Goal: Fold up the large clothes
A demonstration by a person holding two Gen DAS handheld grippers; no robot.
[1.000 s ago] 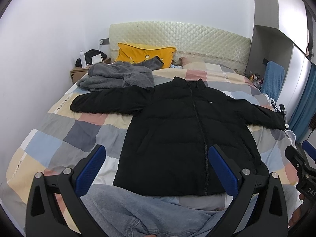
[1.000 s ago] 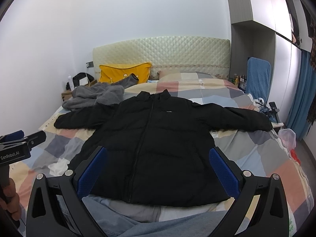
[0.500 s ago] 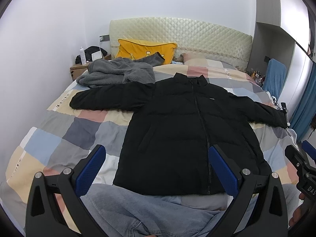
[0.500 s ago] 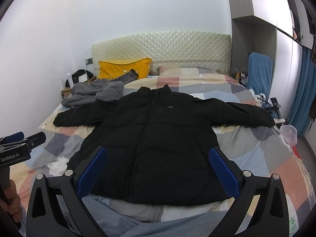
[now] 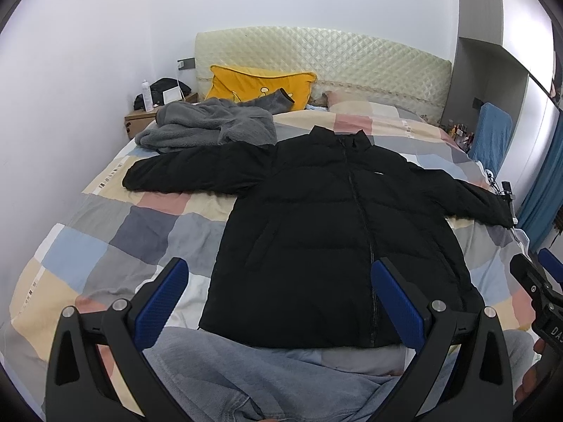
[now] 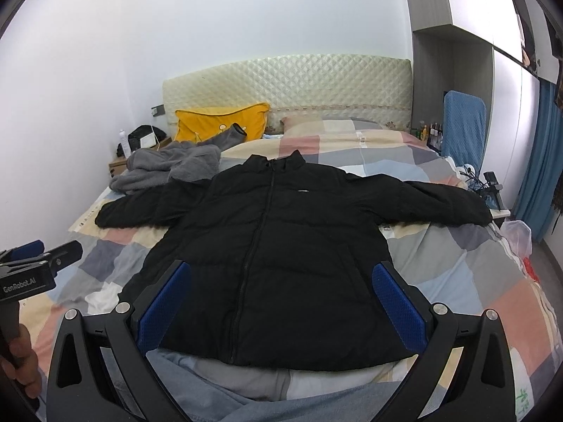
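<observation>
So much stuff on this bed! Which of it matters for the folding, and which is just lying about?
For the job:
- black puffer jacket, spread flat, zipped, sleeves out
- left gripper and right gripper, both open, holding nothing

Lying about:
- grey fleece garment, crumpled near the headboard; possibly a later fold
- yellow pillow
- checked quilt
- nightstand
- blue chair

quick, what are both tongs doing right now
Left tongs: open, holding nothing, above the hem of the black puffer jacket.
Right tongs: open, holding nothing, above the same jacket.
</observation>
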